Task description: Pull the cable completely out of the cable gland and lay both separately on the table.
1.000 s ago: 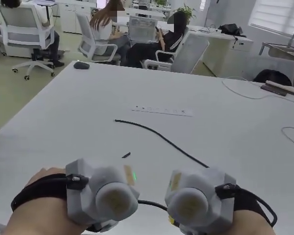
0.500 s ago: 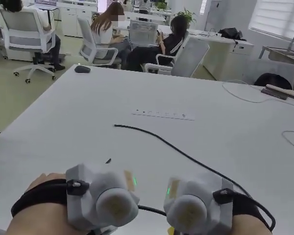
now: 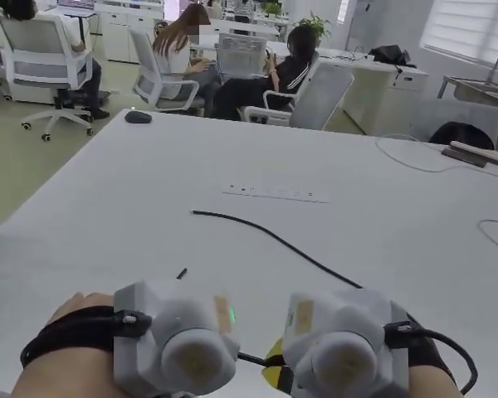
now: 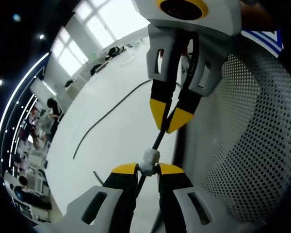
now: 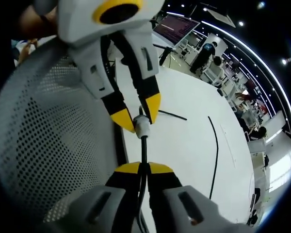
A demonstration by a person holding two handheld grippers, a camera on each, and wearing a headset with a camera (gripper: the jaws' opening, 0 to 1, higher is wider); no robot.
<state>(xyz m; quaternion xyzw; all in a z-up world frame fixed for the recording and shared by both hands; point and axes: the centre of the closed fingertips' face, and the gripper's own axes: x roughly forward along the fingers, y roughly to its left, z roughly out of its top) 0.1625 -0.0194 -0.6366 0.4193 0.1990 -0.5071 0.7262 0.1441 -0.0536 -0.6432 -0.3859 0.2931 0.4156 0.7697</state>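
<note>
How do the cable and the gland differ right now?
The cable is black, long and thin; the gland is white, short and stubby. The right gripper pinches the cable; the left gripper pinches the gland. Much of the cable trails across the table; the gland sits between jaws. Shared: both are clamped, and they are not yet apart.

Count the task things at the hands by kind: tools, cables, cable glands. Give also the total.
tools: 2, left tool and right tool
black cable: 1
white cable gland: 1
total: 4
</note>
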